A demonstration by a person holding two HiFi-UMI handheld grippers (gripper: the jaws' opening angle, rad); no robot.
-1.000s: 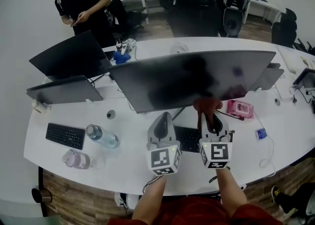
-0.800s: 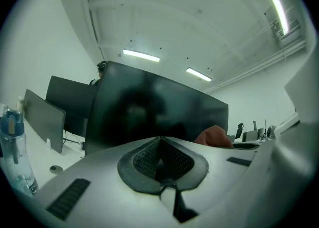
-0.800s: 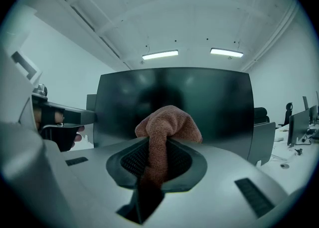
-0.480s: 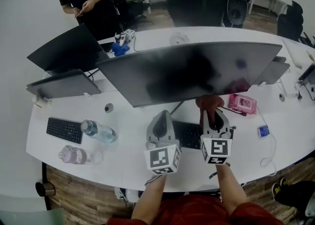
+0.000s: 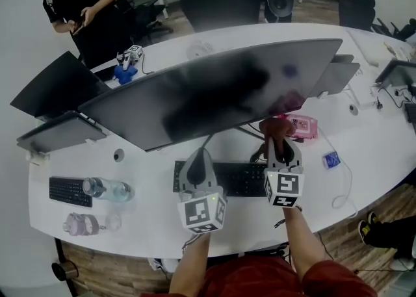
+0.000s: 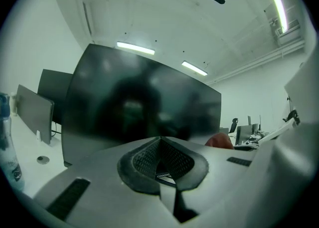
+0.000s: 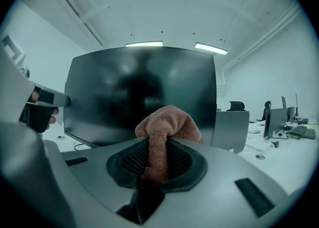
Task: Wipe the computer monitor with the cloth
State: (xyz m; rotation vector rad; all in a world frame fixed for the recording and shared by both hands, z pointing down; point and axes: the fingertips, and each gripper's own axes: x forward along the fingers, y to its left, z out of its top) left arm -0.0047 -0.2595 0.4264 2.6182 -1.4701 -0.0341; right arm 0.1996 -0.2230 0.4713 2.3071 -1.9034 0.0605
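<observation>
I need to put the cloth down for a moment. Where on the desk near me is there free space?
Bare desk lies between the water bottle and the black keyboard. Another free patch is right of the white cable. It is crowded under the monitor: the pink box and the right tool with the cloth sit there.

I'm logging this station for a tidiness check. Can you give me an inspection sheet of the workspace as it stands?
Surface: white curved desk.
Job's things: dark monitor, tilted; reddish cloth near its lower edge, contact unclear.
Clutter: keyboard below the monitor, second keyboard at left, clear bottle lying down, pink bottle, pink box, small blue item.
Grippers: left gripper shut, empty; right gripper shut on the cloth.
Cables: white cable looping at right; dark cables under the monitor.
Surroundings: person in black beyond the desk, office chairs, more screens at left.
</observation>
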